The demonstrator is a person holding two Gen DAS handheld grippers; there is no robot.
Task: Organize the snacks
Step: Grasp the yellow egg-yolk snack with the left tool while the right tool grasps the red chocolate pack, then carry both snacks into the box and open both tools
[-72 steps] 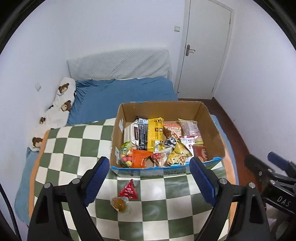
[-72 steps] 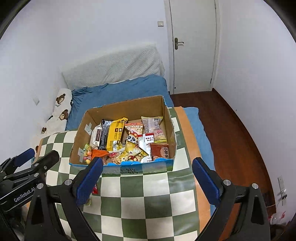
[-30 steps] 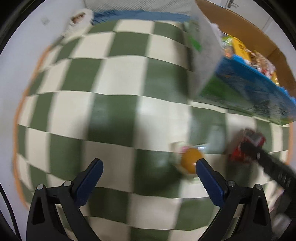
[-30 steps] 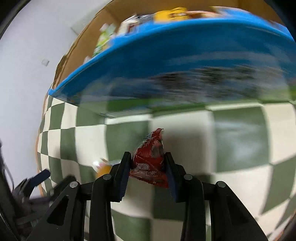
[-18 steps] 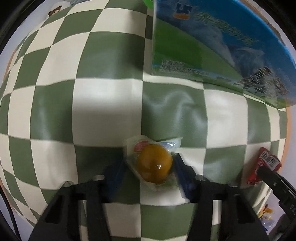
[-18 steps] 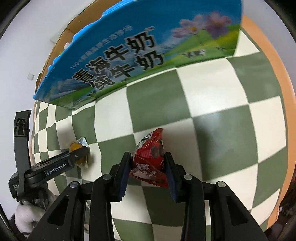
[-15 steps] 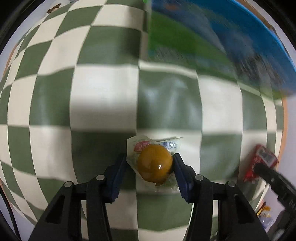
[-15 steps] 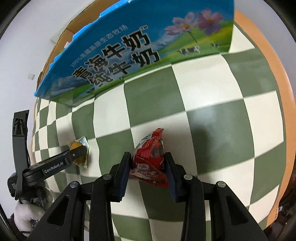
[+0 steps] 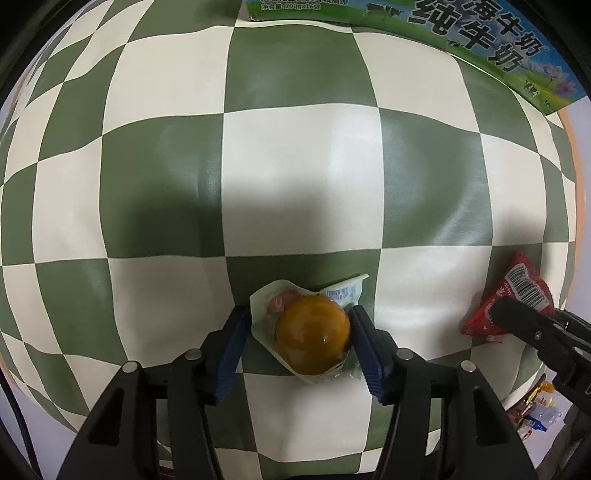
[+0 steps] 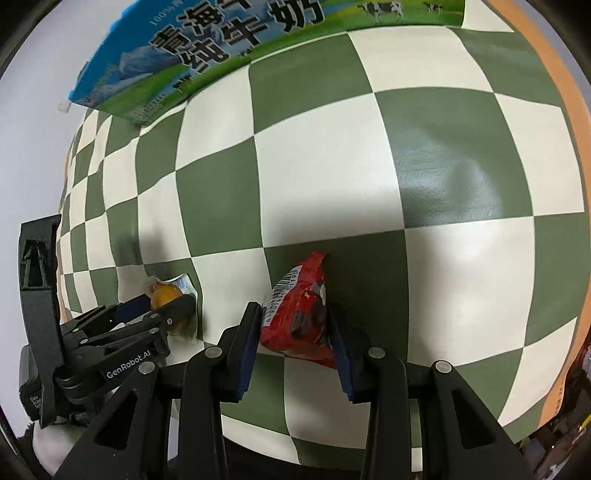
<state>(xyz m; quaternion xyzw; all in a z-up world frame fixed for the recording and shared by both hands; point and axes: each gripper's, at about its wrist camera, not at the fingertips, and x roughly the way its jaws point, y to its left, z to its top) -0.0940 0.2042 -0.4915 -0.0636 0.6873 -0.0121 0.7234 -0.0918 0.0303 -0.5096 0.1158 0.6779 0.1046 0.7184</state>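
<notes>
An orange jelly cup in a clear wrapper lies on the green-and-white checkered cloth. My left gripper points straight down with both blue pads against the cup; its jaws are opening slightly with the cup between them. In the right wrist view the same cup shows at the lower left. My right gripper is shut on a red snack packet, which rests on the cloth. The red packet also appears at the right edge of the left wrist view.
The printed side of the milk carton box that holds the snacks runs along the top of both views, box. The cloth's orange border marks the right edge. Colourful wrappers lie below, off the table.
My left jaws went from wide open to closed around the jelly cup. Both grippers came lower and closer to the cloth. The right one kept its hold on the red packet.
</notes>
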